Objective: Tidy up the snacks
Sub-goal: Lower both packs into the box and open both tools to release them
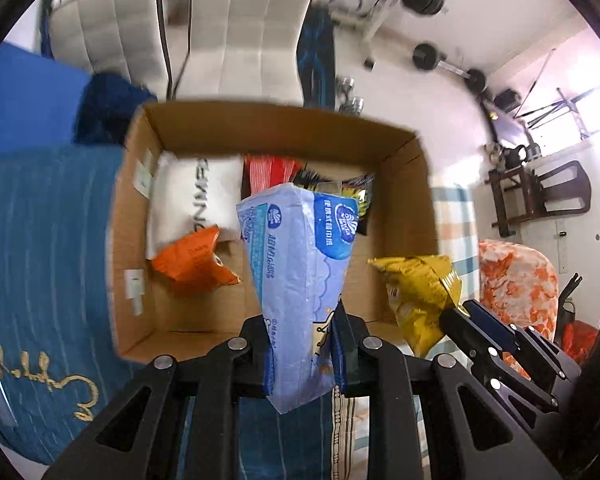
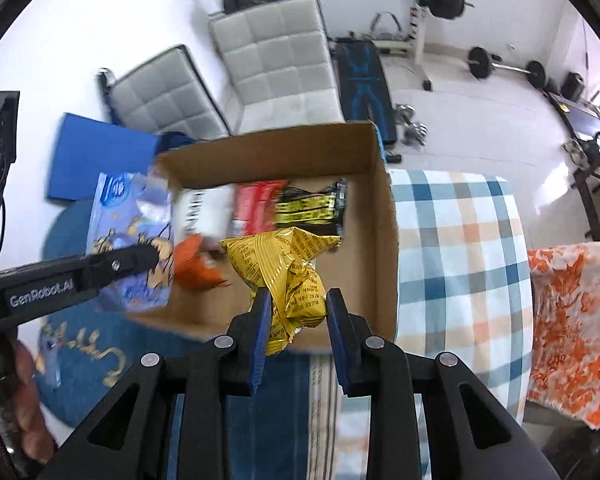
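Observation:
My left gripper [image 1: 300, 320] is shut on a pale blue tissue pack [image 1: 300, 264], held upright above the open cardboard box [image 1: 420, 208]. My right gripper [image 2: 296, 300] is shut on a crumpled yellow snack bag [image 2: 288, 264], held over the box's [image 2: 384, 220] near right part. Inside the box lie an orange snack bag [image 1: 196, 260], a white pack [image 1: 196, 196], a red pack [image 1: 268, 170] and a black-and-yellow pack [image 2: 312, 204]. The yellow bag [image 1: 420, 292] and right gripper also show in the left wrist view; the tissue pack [image 2: 128, 220] and left gripper show in the right wrist view.
The box rests on a bed between a teal embroidered cushion [image 1: 40, 260] and a checked blanket [image 2: 460, 260]. An orange floral pillow [image 2: 572, 320] lies at right. White quilted cushions [image 2: 276, 60], a blue mat [image 2: 100, 156] and barbells [image 2: 504, 66] fill the floor behind.

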The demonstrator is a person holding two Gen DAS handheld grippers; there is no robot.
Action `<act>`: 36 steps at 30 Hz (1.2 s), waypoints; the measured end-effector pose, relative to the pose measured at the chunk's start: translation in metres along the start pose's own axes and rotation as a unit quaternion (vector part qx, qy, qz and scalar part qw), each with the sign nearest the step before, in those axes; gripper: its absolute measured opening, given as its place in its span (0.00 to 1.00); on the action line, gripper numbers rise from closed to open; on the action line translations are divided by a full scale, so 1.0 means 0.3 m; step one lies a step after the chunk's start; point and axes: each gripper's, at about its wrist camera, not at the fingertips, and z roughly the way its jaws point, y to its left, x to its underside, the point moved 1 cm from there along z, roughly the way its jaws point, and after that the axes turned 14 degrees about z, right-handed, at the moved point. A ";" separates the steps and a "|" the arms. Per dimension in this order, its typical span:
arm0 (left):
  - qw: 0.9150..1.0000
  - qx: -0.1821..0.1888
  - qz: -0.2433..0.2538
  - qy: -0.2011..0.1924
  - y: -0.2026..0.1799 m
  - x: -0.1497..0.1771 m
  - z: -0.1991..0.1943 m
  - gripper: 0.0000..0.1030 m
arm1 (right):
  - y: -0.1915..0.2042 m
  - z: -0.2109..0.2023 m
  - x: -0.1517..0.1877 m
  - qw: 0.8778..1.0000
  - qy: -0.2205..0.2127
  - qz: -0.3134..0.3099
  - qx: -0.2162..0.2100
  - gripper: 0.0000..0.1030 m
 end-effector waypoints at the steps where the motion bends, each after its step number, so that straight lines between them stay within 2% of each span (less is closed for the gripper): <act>1: 1.000 0.006 -0.004 0.012 0.015 -0.012 0.040 0.19 | -0.002 0.046 -0.015 1.000 0.006 0.002 0.006 0.29; 5: 0.996 0.042 -0.040 0.065 0.088 -0.048 0.230 0.19 | -0.026 0.220 -0.059 0.999 0.030 0.020 0.026 0.29; 8: 0.992 0.068 -0.063 0.088 0.125 -0.061 0.350 0.19 | -0.041 0.333 -0.077 0.998 0.045 0.030 0.033 0.29; 14: 0.987 0.084 -0.077 0.117 0.141 -0.068 0.486 0.20 | -0.041 0.479 -0.080 0.996 0.060 0.035 0.056 0.29; 19: 0.985 0.088 -0.069 0.128 0.125 -0.052 0.519 0.21 | -0.033 0.541 -0.046 0.994 0.085 0.024 0.060 0.30; 26: 0.984 0.075 -0.063 0.150 0.110 -0.012 0.529 0.23 | -0.023 0.566 -0.010 0.991 0.117 0.008 0.069 0.34; 28: 0.983 0.077 -0.066 0.156 0.112 0.000 0.524 0.27 | -0.019 0.569 -0.001 0.990 0.118 0.000 0.080 0.39; 33: 0.982 0.067 -0.070 0.163 0.111 0.030 0.469 0.31 | -0.033 0.546 0.000 0.990 0.118 0.005 0.081 0.42; 36: 0.985 0.054 -0.055 0.154 0.098 0.014 0.411 0.35 | -0.035 0.517 -0.007 0.991 0.110 0.006 0.079 0.43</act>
